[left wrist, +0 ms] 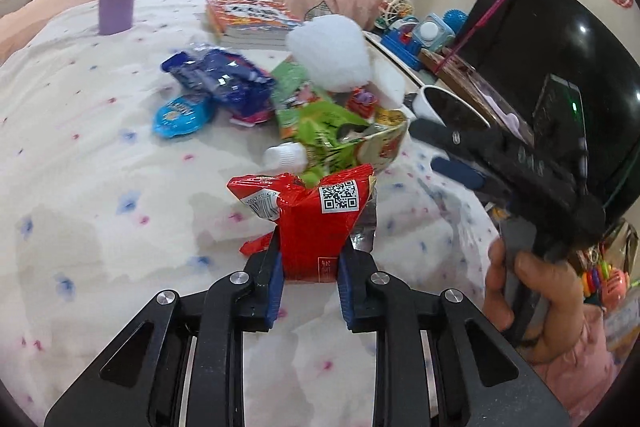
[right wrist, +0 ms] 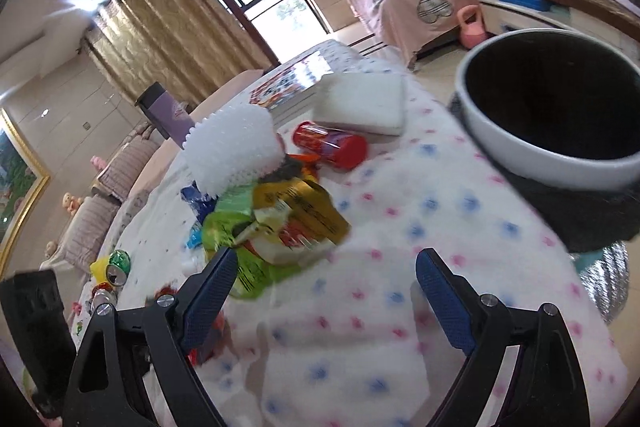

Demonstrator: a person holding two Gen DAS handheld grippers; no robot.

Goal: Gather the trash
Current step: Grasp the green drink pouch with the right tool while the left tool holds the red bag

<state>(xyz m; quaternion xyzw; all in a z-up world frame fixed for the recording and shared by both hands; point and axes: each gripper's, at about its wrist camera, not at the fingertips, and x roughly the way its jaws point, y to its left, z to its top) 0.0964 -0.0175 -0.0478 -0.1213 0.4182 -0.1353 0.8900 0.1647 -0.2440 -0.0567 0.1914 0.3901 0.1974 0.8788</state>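
1. Two pads of the left hand-held gripper (left wrist: 310, 267) are closed on a red snack wrapper (left wrist: 316, 223) in the left wrist view. The crinkly foil stands upright between the blue pads, its QR label facing the camera and its top splayed wider than the pinched base.
2. Just beyond the red snack wrapper, on the spotted bedspread (left wrist: 100, 195), lies the rest of the litter: a green packet (left wrist: 320, 131), a white bottle cap (left wrist: 286, 155), a glossy blue wrapper (left wrist: 224, 79) and a white knobbly foam piece (left wrist: 332, 55).
3. Right of the red snack wrapper, a hand (left wrist: 532, 291) carries the right hand-held gripper toward a white bin (left wrist: 452, 107) with a dark inside. Judging by this, the wrapper's next move is rightward and away, to that rim.
4. Wide-spread and empty, the right hand-held gripper (right wrist: 324, 291) in the right wrist view has only bedspread between its ribbed blue pads.
5. Its left pad sits just at the edge of the green packet (right wrist: 244, 267), with a gold foil packet (right wrist: 308, 207) and a red cylindrical tube (right wrist: 332, 143) farther out; the gold packet's long axis runs diagonally away to the right.
6. Up and to the right of the green packet, the round, smooth-walled white bin (right wrist: 520, 143) stands near, nearer this hand than the other as far as I can judge.
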